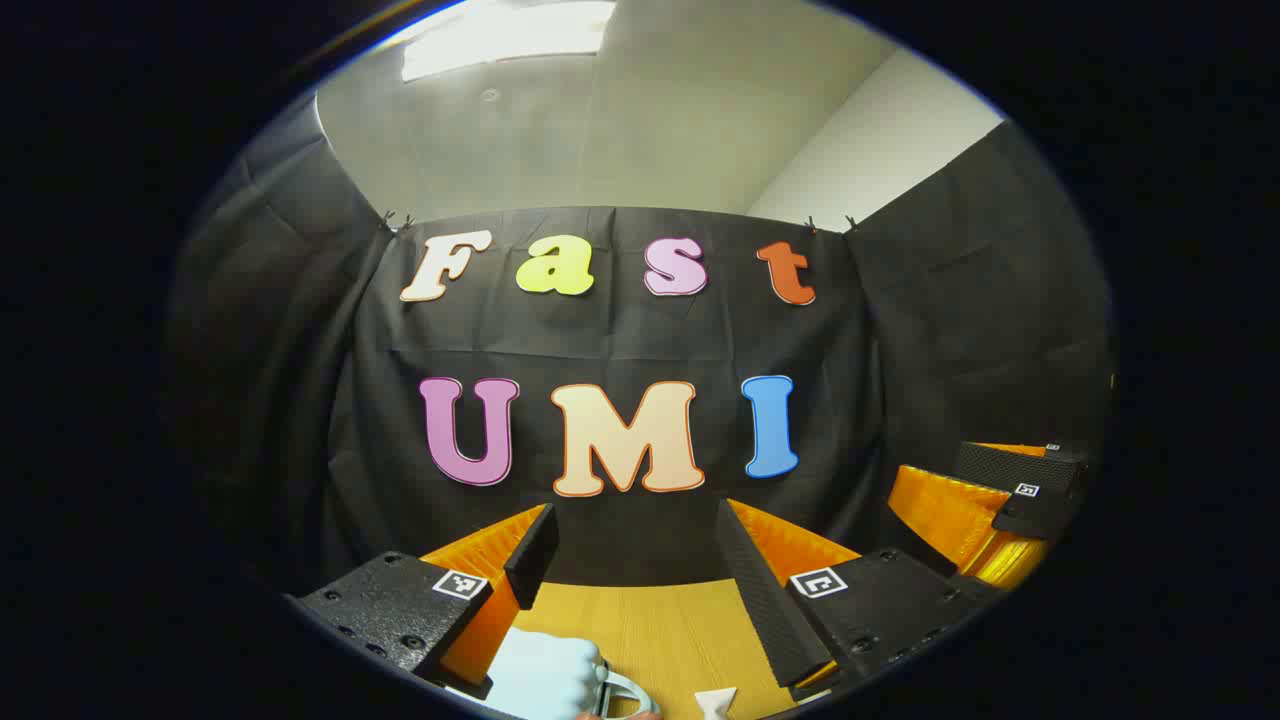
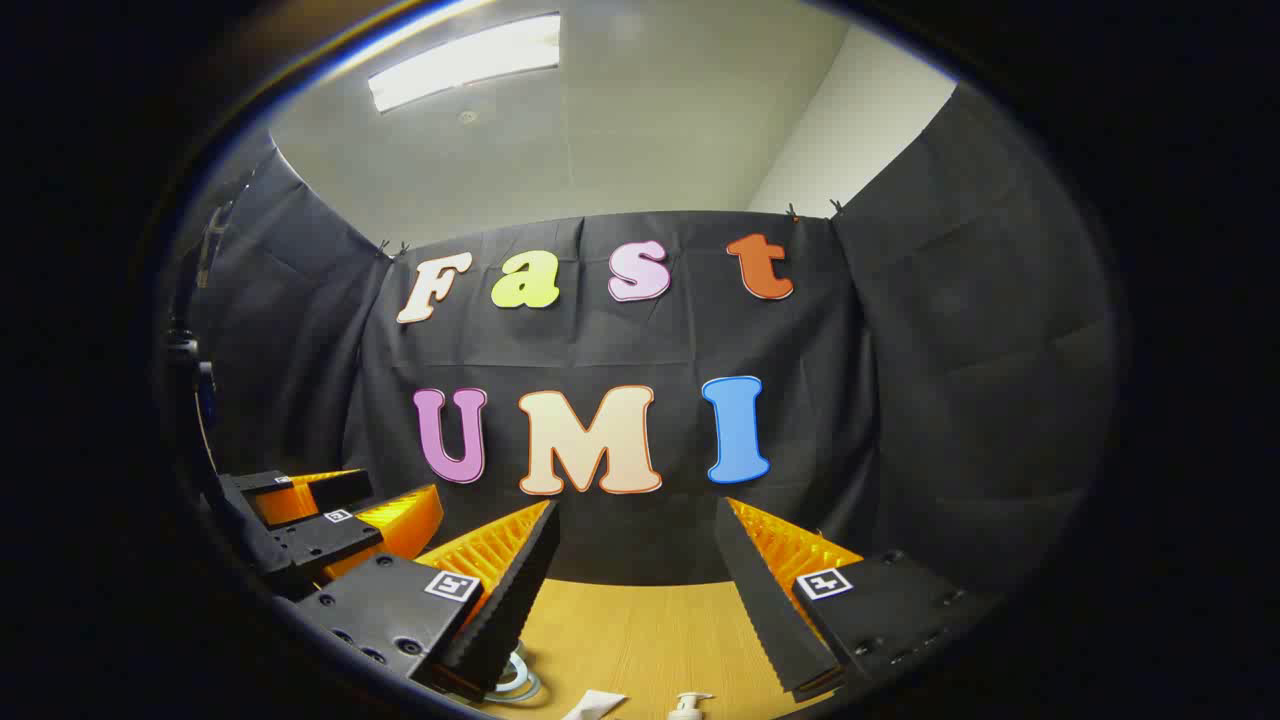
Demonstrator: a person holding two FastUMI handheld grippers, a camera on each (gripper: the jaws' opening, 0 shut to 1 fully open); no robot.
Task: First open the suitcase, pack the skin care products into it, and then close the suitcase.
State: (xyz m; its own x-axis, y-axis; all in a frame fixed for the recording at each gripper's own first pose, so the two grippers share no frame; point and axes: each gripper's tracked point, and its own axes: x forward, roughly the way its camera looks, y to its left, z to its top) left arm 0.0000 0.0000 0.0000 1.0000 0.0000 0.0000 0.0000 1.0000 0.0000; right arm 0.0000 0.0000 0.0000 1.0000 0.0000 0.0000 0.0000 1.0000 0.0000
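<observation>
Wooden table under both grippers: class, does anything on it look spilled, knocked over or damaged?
Nothing stands out. The wooden table looks dry and unmarked, a pump bottle stands upright at its near edge, and both the left gripper and right gripper hang open above it, holding nothing.

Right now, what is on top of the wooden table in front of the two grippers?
On the table, the near edge shows a pump bottle's top, a white tube end and a pale blue rounded item with clear rings. Their lower parts are cut off; both grippers, left and right, hang open above.
</observation>
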